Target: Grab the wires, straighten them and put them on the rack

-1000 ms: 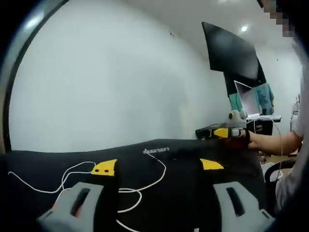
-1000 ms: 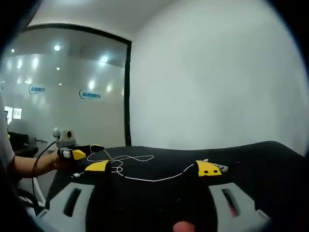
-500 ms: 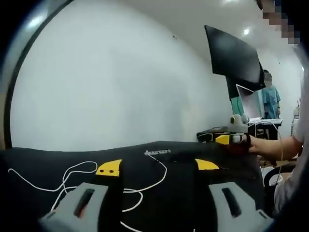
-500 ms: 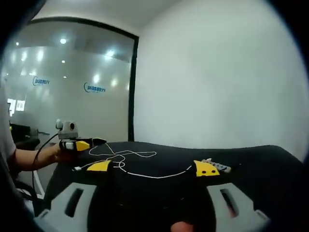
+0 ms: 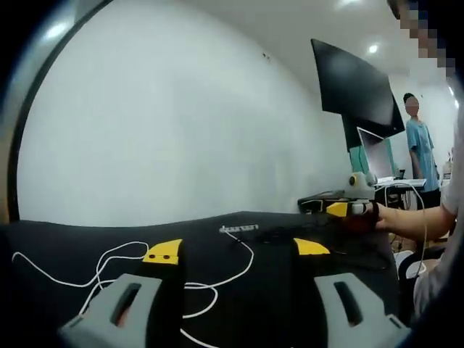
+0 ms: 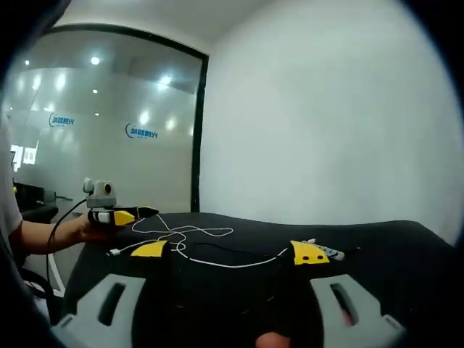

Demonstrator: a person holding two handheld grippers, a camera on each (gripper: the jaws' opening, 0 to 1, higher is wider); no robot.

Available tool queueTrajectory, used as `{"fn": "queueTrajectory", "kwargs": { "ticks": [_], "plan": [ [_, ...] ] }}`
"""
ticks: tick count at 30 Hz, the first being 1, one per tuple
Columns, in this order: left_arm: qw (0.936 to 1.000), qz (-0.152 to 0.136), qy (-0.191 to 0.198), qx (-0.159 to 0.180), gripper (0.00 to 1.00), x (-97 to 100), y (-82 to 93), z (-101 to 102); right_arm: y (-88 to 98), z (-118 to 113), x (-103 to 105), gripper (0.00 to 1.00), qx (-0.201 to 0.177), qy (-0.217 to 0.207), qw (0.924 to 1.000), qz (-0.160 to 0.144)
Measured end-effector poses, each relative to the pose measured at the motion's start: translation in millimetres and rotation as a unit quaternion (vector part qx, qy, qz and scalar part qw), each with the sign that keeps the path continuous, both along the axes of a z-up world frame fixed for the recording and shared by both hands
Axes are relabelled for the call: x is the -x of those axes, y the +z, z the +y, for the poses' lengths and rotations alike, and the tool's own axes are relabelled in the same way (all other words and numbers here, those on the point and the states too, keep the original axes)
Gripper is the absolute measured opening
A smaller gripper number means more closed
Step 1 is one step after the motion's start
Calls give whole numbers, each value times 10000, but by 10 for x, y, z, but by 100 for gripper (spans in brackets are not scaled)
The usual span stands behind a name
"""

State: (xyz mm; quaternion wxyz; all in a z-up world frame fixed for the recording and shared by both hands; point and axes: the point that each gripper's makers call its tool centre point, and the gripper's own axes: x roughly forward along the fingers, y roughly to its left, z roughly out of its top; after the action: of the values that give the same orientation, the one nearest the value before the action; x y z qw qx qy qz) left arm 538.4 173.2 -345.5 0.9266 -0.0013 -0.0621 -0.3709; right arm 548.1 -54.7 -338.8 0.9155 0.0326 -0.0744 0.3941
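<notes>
Tabletop [image 5: 65, 239]: black covering, flat, backed by a plain white wall [image 5: 167, 138].

White wire [image 5: 109, 264]: loose, looped and curled on the black surface, not straightened. In the left gripper view it runs from the far left edge, loops near the left yellow jaw tip and passes between the two jaws towards the middle of the tabletop. In the right gripper view the same white wire [image 6: 196, 243] lies ahead of the jaws, stretching from beside the left jaw tip across to the right jaw tip.

Left hand-held gripper [image 5: 235, 250]: jaws spread wide, nothing between them, held low over the tabletop; wire below and just ahead. Seen also in the right gripper view [image 6: 141, 212], in a hand at the tabletop's far left edge.

Right hand-held gripper [image 6: 230, 252]: jaws spread wide, empty. Seen also in the left gripper view [image 5: 308, 203], at the tabletop's far right.

Small grey object [image 6: 326, 251]: on the tabletop just beyond the right jaw tip; kind unclear.
</notes>
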Motion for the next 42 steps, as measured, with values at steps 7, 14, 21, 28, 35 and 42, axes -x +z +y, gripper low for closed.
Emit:
{"fn": "queueTrajectory", "kwargs": {
  "ticks": [7,14,21,28,35,42],
  "plan": [
    [10000,3,-23,51,52,21,10,-2,-17,-8,-15,53,21,-54,10000,21],
    [10000,7,-38,-26,50,27,-11,-23,7,-51,-48,52,-18,-148,9999,-29],
    [10000,0,-43,-11,46,41,1,-22,8,-58,-57,48,-12,-133,9999,-44],
    [9997,-56,-215,85,46,114,56,-80,69,-126,-53,49,-270,-189,9995,-13],
    [9997,-70,-218,122,46,107,68,-67,157,-127,-34,56,-293,-244,9991,-194],
    [9995,-108,-300,68,45,133,65,-105,203,-186,-25,54,-660,-240,9975,-60]
  ]
}}
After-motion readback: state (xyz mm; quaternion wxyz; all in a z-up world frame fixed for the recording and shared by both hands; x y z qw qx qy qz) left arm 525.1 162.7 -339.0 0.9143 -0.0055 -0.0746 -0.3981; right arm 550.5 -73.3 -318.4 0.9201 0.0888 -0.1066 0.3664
